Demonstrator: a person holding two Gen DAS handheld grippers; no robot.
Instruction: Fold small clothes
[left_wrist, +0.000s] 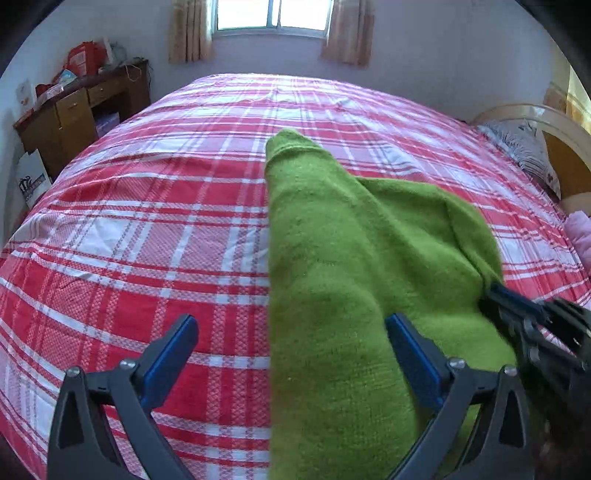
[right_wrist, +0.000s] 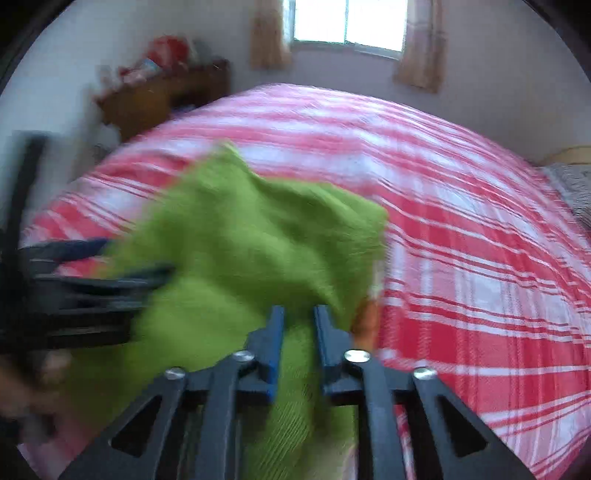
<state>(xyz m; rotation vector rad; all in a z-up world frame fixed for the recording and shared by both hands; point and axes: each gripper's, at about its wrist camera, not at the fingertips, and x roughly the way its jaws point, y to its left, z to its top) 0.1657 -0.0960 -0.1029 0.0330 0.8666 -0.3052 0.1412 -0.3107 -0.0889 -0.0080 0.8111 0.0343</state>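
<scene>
Jaws of the right gripper (right_wrist: 298, 314) pinch a fold of the green knit garment (left_wrist: 332, 266) at the bed's near edge; those of the left gripper (left_wrist: 291, 328) gape wide, holding nothing. Only one pinch carries the cloth, so it may slip or bunch across the plaid bed cover (left_wrist: 147, 206).

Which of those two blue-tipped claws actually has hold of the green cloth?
The right gripper: its blue fingers are pinched on a fold of the green garment. The left gripper is spread wide open, gripping nothing, the garment merely lying between its fingers.
</scene>
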